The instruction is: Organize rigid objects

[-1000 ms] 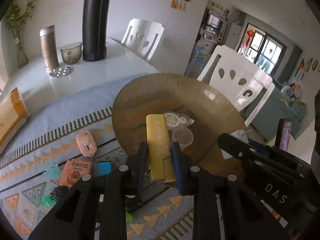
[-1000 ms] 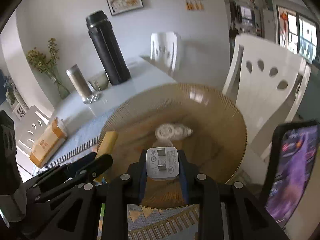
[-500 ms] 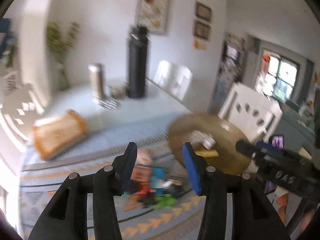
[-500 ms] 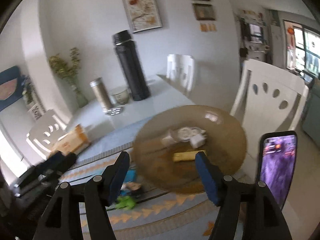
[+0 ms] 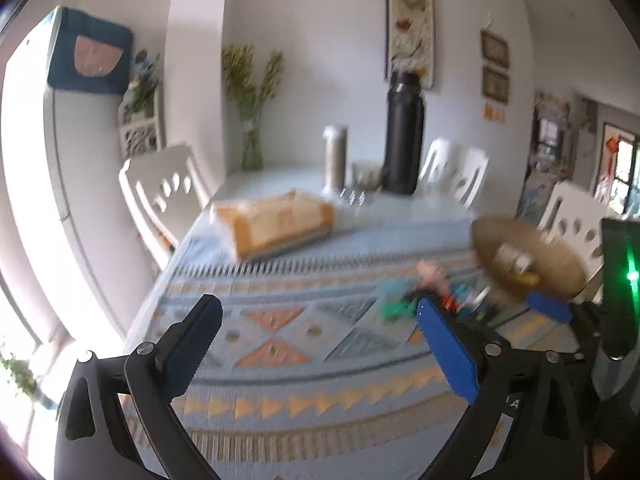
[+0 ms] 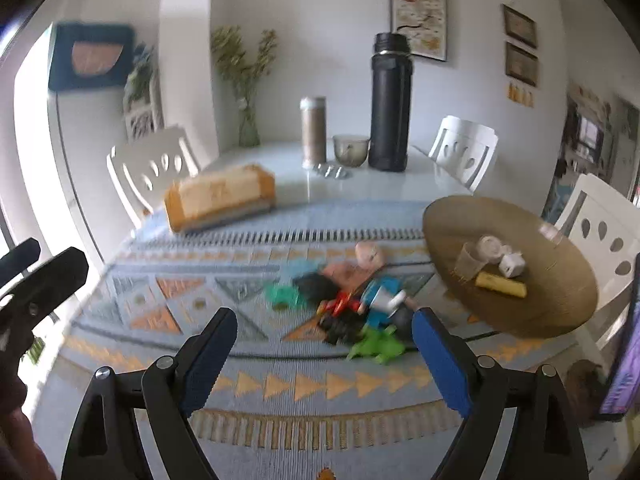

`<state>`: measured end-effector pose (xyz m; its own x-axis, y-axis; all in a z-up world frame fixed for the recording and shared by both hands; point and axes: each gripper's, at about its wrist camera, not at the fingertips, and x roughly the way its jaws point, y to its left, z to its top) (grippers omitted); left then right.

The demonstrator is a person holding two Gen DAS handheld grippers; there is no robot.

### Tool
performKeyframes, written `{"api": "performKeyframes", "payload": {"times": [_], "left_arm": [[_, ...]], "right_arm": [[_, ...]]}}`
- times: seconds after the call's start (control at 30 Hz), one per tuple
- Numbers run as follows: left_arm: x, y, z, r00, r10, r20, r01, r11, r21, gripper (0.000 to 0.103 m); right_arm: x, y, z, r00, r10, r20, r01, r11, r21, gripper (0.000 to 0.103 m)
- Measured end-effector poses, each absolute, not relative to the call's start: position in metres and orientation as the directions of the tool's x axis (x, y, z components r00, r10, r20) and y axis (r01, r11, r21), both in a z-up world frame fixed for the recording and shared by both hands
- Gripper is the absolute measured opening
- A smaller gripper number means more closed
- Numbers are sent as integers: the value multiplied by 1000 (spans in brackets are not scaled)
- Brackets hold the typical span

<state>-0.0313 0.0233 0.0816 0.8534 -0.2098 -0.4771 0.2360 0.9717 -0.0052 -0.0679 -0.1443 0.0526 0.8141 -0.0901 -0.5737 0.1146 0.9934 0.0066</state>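
Observation:
A round brown woven tray (image 6: pixel 560 280) sits at the table's right edge and holds a yellow bar (image 6: pixel 500 284), a white charger (image 6: pixel 512 265), a clear cup (image 6: pixel 466 261) and a white round item (image 6: pixel 490 246). It also shows blurred in the left wrist view (image 5: pixel 560 276). A pile of small objects (image 6: pixel 352 304), pink, blue, red, black and green, lies on the patterned cloth left of the tray. My right gripper (image 6: pixel 324 344) is open and empty, pulled back in front of the pile. My left gripper (image 5: pixel 320 336) is open and empty, further left.
An orange box (image 6: pixel 220 196) lies at the cloth's far left. A tall black flask (image 6: pixel 390 104), a metal tumbler (image 6: pixel 313 132) and a glass bowl (image 6: pixel 351 150) stand at the back. White chairs (image 6: pixel 464 148) ring the table. A phone (image 6: pixel 624 352) stands at right.
Both grippers let go of the yellow bar and the white charger into the tray, opened wide, and pulled back and left away from the tray.

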Motion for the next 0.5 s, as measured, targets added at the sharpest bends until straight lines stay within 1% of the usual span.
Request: {"api": "performKeyframes", "payload": {"times": [0.1, 0.2, 0.23, 0.3, 0.5], "left_arm": [[-25, 25, 55, 837, -199, -510, 229, 973, -4, 98], [-21, 31, 39, 817, -224, -531, 221, 973, -71, 98], [-17, 32, 36, 798, -232, -557, 219, 971, -91, 98], [-15, 36, 33, 786, -251, -564, 226, 967, -116, 98], [-15, 33, 28, 791, -198, -578, 202, 978, -58, 98]], "right_arm": [[-65, -141, 27, 798, -89, -596, 100, 995, -15, 88], [-60, -143, 19, 785, -107, -610, 104, 994, -40, 88], [-61, -143, 19, 786, -108, -609, 106, 994, -39, 88], [-59, -146, 16, 781, -82, -619, 95, 995, -11, 89], [-51, -150, 9, 751, -71, -656, 99, 995, 5, 89]]}}
